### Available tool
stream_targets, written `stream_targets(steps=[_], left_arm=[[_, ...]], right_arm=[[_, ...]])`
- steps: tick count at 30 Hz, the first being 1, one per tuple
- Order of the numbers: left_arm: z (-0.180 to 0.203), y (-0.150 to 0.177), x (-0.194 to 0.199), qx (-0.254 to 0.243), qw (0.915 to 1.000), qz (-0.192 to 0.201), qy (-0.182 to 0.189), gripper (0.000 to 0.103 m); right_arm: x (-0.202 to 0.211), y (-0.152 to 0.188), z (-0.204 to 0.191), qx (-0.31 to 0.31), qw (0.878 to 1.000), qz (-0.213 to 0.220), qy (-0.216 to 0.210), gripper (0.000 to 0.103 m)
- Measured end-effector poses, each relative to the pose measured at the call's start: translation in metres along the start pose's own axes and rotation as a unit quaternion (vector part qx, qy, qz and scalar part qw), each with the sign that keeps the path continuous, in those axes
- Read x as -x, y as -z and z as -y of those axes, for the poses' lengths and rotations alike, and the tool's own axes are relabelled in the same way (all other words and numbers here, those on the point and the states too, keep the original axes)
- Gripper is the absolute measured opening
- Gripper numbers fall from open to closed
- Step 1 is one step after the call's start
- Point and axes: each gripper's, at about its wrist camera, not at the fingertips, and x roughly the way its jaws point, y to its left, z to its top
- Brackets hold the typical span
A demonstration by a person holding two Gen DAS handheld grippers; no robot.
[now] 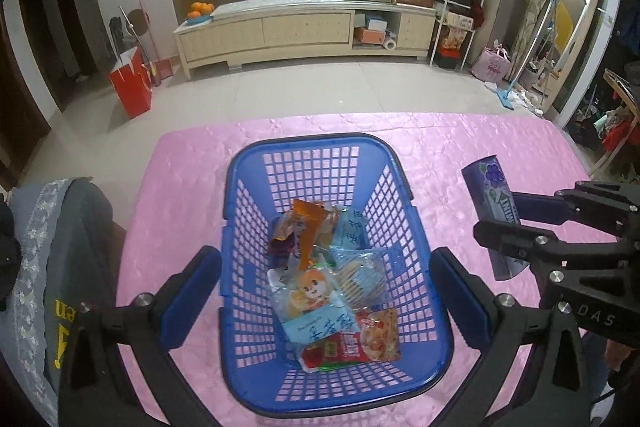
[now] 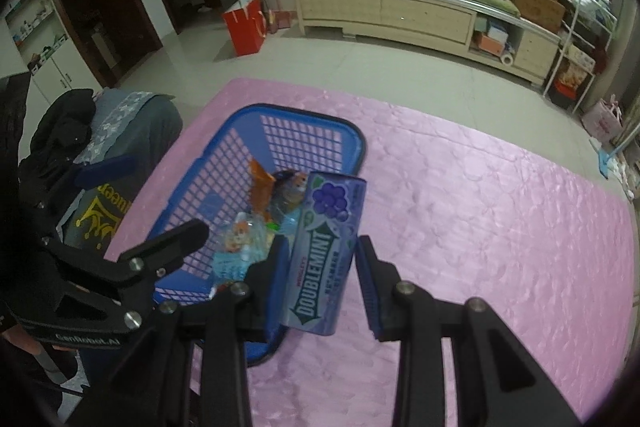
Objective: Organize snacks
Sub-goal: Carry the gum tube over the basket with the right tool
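My right claw (image 2: 322, 267) pinches a purple gum pack (image 2: 324, 251) between its blue pads; the pack stands lengthwise along the fingers, grape picture at the far end, above the pink worktop (image 2: 480, 211) just right of the basket (image 2: 356, 147). In the left wrist view the same pack (image 1: 490, 211) sits in the right claw (image 1: 504, 223) to the right of the basket (image 1: 240, 187), clear of its rim. My left claw (image 1: 326, 291) is spread wide and empty, its two blue pads either side of the basket. The blue basket rests on the worktop (image 1: 192, 179) and holds several snack packets (image 1: 320, 283): an orange one at the far end, clear and pale blue ones in the middle, a red one nearest me. A chair draped with grey cloth (image 1: 68, 251) stands left of the worktop.
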Motion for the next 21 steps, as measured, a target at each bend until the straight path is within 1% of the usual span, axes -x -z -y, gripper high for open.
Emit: stream_targets(steps=[6, 11, 21], left_arm=[[-0.022, 0.003, 0.000, 0.009, 1.0000, 0.004, -0.001, 0.103], [-0.039, 0.004, -0.009, 0.016, 0.9999, -0.001, -0.002, 0.103], [-0.064, 0.008, -0.040, 0.025, 0.9996, -0.016, -0.002, 0.103]], right_arm=[[-0.013, -0.011, -0.021, 0.017, 1.000, -0.005, -0.005, 0.038], [-0.028, -0.020, -0.031, 0.025, 1.000, -0.014, -0.007, 0.038], [-0.071, -0.030, -0.031, 0.030, 0.999, -0.046, 0.000, 0.038]])
